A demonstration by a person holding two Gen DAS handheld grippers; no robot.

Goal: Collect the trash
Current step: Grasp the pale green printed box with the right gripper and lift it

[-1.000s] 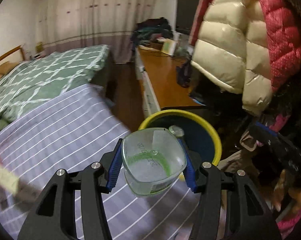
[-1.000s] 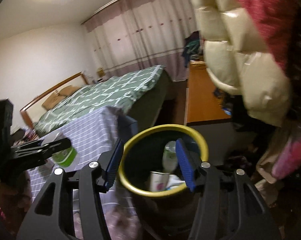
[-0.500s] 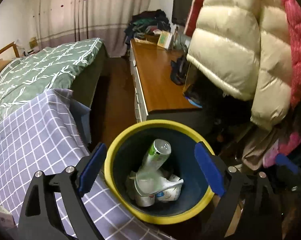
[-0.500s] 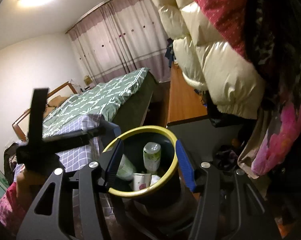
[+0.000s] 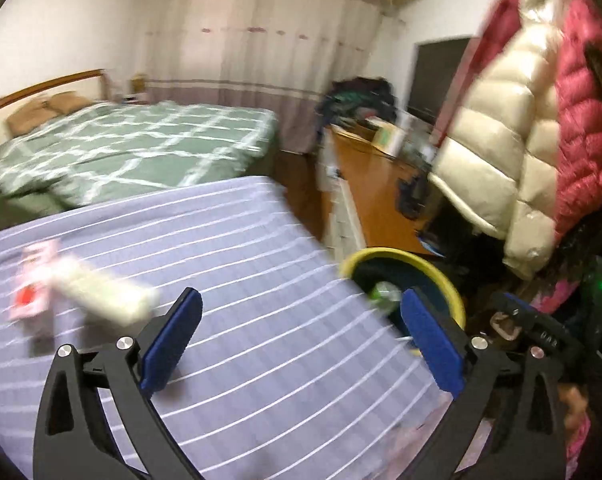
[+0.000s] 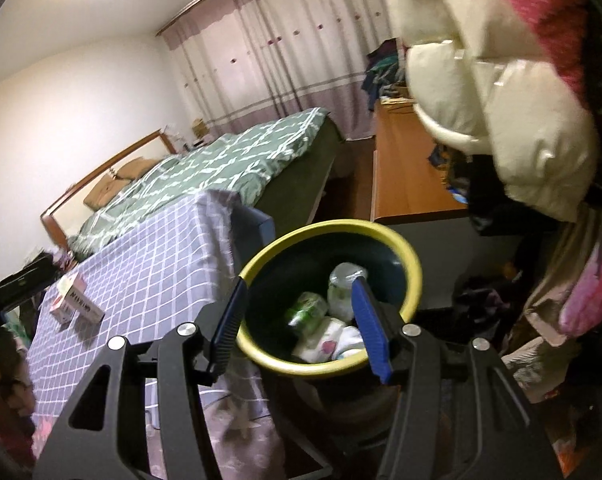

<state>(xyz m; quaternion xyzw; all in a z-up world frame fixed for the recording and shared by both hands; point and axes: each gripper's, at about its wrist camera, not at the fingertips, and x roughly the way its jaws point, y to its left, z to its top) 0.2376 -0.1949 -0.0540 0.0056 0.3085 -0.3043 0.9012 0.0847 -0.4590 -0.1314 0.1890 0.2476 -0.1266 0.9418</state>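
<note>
The left gripper (image 5: pixel 301 340), its ribbed blue pads still spreading with nothing between them, hangs over the checked cloth with a blurred oblong carton (image 5: pixel 97 292) ahead-left lying lengthwise, while the right gripper (image 6: pixel 301 326), half-spread and empty, frames the round yellow-rimmed bin (image 6: pixel 413 264) of crumpled trash.
</note>
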